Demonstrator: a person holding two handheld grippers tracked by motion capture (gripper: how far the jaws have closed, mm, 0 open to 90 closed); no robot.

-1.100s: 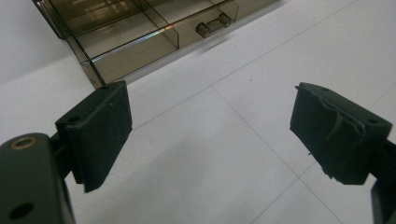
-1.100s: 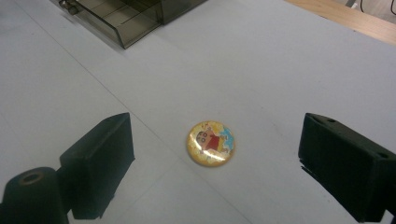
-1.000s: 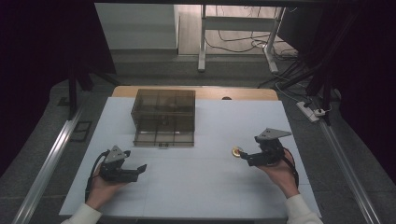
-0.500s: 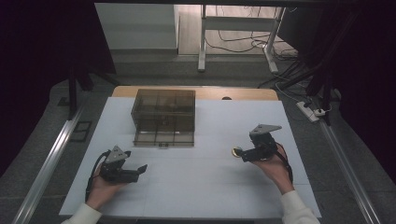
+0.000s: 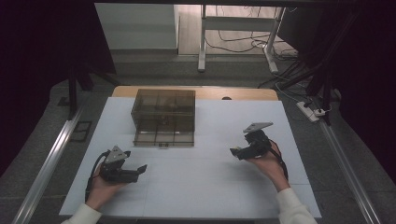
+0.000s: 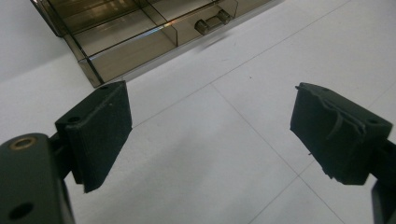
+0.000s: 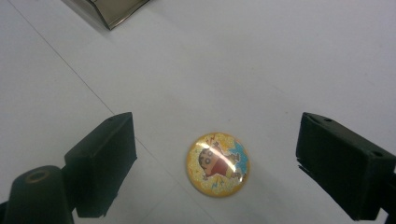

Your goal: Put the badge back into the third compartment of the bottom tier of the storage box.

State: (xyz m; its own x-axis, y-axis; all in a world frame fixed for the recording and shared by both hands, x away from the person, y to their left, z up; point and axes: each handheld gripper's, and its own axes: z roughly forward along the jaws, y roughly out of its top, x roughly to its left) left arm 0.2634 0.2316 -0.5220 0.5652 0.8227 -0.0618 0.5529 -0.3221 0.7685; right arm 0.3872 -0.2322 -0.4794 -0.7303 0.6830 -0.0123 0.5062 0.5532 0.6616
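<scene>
One cartoon badge (image 7: pixel 218 164) between right gripper (image 7: pixel 215 161) jaws.

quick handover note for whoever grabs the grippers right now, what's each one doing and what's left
Right gripper: open, low over the white table, jaws either side of the round cartoon badge, not touching it.
Left gripper: open, holding nothing, aimed toward the front of the smoky clear organiser box.
Badge lies flat on the table, to the right of the box and apart from it.
Done: right gripper lined up on the badge.
Left: close on the badge and lift it; it probably goes to the box, whose front drawer with its small handle looks shut.
</scene>
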